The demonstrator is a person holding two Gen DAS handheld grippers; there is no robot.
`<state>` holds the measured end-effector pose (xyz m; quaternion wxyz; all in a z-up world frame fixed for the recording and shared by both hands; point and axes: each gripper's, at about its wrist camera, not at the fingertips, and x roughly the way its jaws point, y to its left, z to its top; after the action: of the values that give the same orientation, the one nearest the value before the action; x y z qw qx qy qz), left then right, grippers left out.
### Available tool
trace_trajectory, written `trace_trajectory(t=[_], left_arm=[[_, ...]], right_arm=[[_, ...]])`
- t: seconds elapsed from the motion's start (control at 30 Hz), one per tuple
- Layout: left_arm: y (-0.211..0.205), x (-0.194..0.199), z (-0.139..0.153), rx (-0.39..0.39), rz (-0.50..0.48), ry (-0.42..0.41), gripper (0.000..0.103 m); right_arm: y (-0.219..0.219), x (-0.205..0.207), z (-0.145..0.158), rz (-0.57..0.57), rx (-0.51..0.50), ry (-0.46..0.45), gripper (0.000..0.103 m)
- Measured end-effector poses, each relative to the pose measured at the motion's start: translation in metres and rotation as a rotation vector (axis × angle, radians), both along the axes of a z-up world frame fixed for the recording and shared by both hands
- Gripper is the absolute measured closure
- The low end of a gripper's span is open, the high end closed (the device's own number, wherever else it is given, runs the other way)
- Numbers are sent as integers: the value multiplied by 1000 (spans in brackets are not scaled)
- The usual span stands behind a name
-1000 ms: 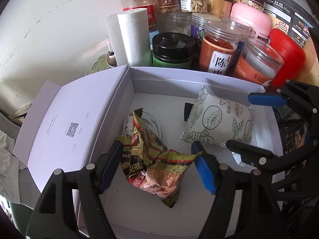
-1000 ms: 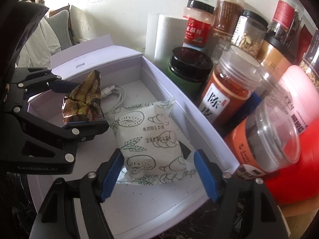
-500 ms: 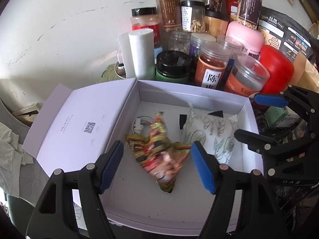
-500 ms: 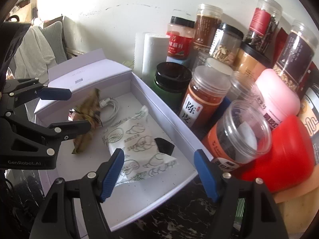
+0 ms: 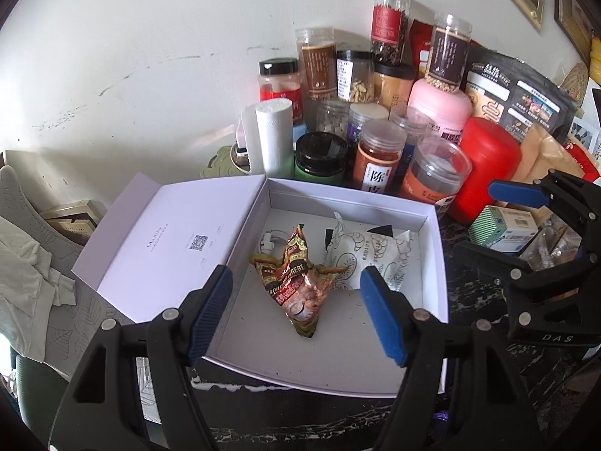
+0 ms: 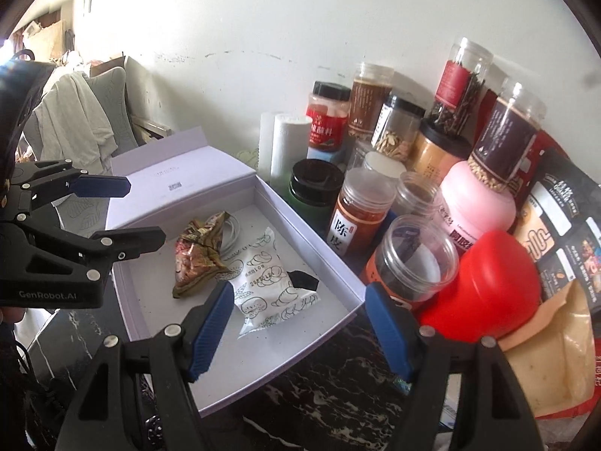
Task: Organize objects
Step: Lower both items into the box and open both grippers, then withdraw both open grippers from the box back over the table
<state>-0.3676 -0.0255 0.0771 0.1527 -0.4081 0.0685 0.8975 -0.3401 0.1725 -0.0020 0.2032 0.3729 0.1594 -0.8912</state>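
An open pale lilac box (image 5: 353, 199) (image 6: 300, 233) sits on the dark counter, its lid (image 5: 169, 236) folded out to the left. Inside lie a crumpled red-and-gold snack packet (image 5: 300, 289) (image 6: 199, 251), a white packet with green line drawings (image 5: 375, 255) (image 6: 270, 282) and a coiled white cable (image 5: 276, 235). My left gripper (image 5: 296, 276) (image 6: 144, 210) hovers open above the snack packet, touching nothing. At the box's right end my right gripper (image 6: 297, 293) (image 5: 475, 220) hangs open above the white packet, also empty.
Jars crowd the wall behind the box: a black-lidded green jar (image 5: 321, 158), an orange spice jar (image 5: 379, 158), a red container (image 5: 488, 161), a pink jar (image 6: 477, 203) and a white roll (image 5: 272, 135). A green-striped carton (image 5: 503, 227) lies right of the box. Cloth drapes a chair (image 5: 26, 274) at left.
Both grippers have risen and drawn back from the box, so more of it shows. The snack packet shifted and settled on the box floor. Both pairs of jaws kept the same width.
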Motion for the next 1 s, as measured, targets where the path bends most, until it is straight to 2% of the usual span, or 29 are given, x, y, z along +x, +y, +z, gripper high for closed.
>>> trace_trajectory(t=[0.33,0.4,0.47,0.57,0.87,1.0], left_arm=[[-8,49,46,24,7,72,33],[-9,60,56,10,21,99,29],[-11,72,65,2,30,125,20],[-12,90,78,7,27,155,16],[-2,149,104,-36,19,238,9],[-4,167,110,10,26,217,8]], right_arm=[[8,43,40,0,-12,81,30],[11,52,49,0,-18,97,30],[14,62,59,2,-22,117,30],[17,77,72,-2,-23,151,30],[26,123,95,-5,-18,224,26],[34,143,103,-22,-14,256,26]])
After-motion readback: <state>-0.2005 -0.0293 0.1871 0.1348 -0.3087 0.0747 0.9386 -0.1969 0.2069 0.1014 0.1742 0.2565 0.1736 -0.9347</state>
